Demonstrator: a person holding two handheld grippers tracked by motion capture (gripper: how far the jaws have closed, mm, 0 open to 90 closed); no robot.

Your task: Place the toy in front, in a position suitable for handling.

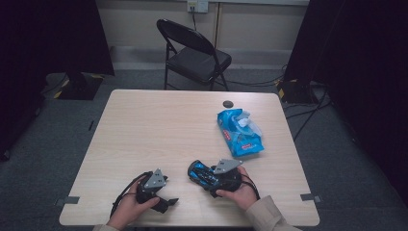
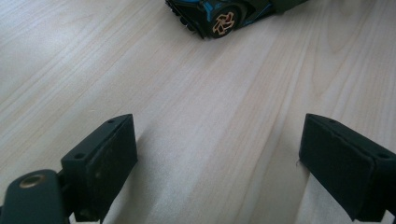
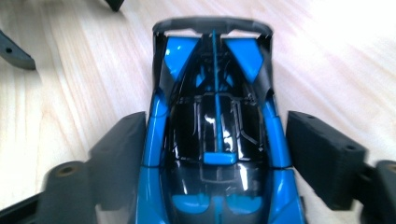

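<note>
The blue and black toy race car (image 3: 215,140) lies between the right gripper's (image 3: 217,154) jaws, its long axis running straight ahead along them; the left jaw touches its side, the right stands slightly apart. The left gripper (image 2: 219,163), jaws wide apart over bare pale wooden table (image 2: 210,116), sees the car ahead, farther off.

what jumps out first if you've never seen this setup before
The glossy blue and black toy sports car near the table's front edge, sitting between the right gripper jaws. Next, the crinkled blue plastic wipes packet toward the far right, then the left gripper, open over bare wood.
</note>
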